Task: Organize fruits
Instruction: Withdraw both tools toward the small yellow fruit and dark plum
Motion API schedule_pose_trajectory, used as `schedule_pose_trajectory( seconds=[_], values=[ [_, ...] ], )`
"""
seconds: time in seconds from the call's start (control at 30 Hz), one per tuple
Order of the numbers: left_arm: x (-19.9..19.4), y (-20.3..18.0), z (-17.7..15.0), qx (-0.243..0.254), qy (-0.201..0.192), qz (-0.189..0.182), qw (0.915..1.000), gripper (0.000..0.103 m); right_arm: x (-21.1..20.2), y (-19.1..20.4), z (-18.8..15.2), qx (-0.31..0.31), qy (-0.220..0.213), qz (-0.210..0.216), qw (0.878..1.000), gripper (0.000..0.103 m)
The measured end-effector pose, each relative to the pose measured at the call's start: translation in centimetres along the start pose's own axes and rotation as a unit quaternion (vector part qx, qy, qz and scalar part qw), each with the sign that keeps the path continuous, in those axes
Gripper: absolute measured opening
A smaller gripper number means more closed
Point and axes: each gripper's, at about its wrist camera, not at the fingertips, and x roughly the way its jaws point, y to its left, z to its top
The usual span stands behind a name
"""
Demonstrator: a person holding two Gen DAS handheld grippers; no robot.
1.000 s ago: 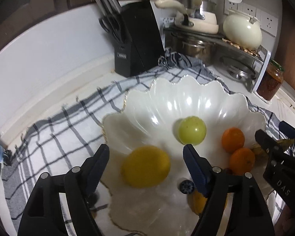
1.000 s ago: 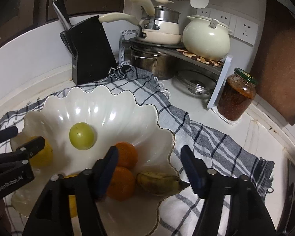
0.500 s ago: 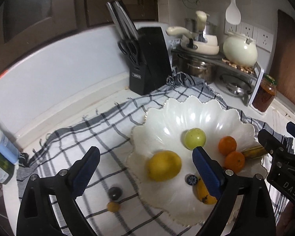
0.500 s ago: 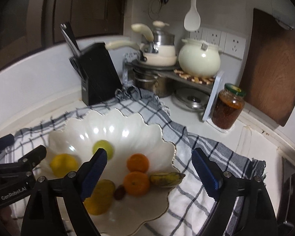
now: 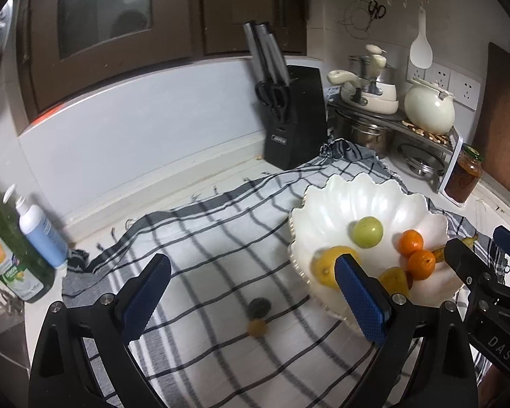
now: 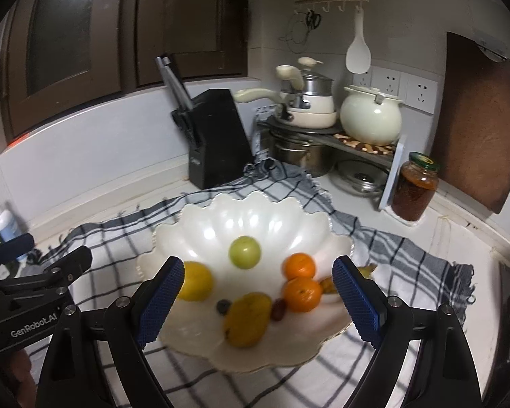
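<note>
A white scalloped bowl stands on a checked cloth. In it lie a green round fruit, two oranges, a yellow lemon, a yellow mango-like fruit, a banana, a dark berry and a reddish date. On the cloth left of the bowl lie a dark berry and a small yellow fruit. My left gripper is open and empty above the cloth. My right gripper is open and empty above the bowl.
A black knife block stands at the back wall. Pots on a rack and a jar stand at the back right. Two bottles stand at the far left by the cloth's edge.
Both grippers have pulled back and up from the bowl, still open. The lemon that lay between my left fingers now rests in the bowl. The two small fruits on the cloth have come into view.
</note>
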Motion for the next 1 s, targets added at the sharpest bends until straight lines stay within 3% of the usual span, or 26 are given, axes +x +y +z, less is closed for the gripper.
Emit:
schedule_pose_trajectory(
  seconds=[0.33, 0.73, 1.0],
  values=[
    [0.9, 1.3, -3.0, 0.0, 0.014, 0.002, 0.9999, 0.092, -0.2, 1.8, -2.4, 0.002, 0.006, -0.003, 1.0, 0.09],
    [3.3, 1.1, -5.9, 0.006, 0.038, -0.025, 0.9989, 0.089, 0.4, 1.9, -5.5, 0.028, 0.005, -0.021, 0.999, 0.09],
    [5.8, 0.8, -7.4, 0.01, 0.066, -0.034, 0.9972, 0.076, 0.7, 2.4, -6.2, 0.024, -0.006, -0.046, 0.999, 0.09]
  ],
)
